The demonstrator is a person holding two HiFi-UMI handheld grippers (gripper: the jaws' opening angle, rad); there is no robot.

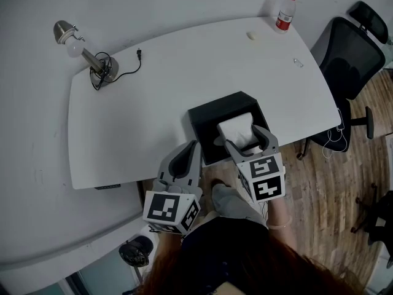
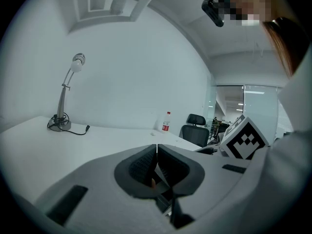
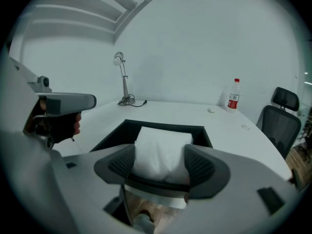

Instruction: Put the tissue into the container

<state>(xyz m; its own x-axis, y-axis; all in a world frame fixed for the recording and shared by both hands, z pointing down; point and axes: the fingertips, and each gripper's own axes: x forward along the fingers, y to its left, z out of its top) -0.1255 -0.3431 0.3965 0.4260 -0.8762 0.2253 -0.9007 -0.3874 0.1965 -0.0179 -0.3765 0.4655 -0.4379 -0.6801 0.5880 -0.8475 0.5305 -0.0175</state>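
1. The right gripper (image 3: 163, 161) clamps a white tissue pack (image 3: 162, 149). Both ribbed jaws press against the sides of the pack, and its upper part stands above them.
2. The tissue pack sits over the open top of the black container (image 1: 210, 112), toward the container's near wall. The head view shows the pack inside the outline of the rim. No view shows whether the pack touches the container floor.
3. The left gripper (image 2: 156, 154) has its jaws pressed together, tip to tip, with nothing between them. It is held just beside the container's left near corner, off the near edge of the table (image 1: 147, 121), and does not touch the container.
4. In the right gripper view, the left gripper shows at the left edge, with a hand (image 3: 52, 125) wrapped around its grip.
5. The container stands at the near edge of the white table, right of centre.
6. A desk lamp (image 1: 86, 53) stands at the far left corner of the table, with its cord coiled at the base and the plug lying loose on the table.
7. A clear bottle with a red cap and red label (image 1: 285, 12) stands upright at the far right corner. A small pale object (image 1: 252, 35) lies near it.
8. A black office chair (image 1: 347, 53) stands on the wood floor beyond the table's right side.
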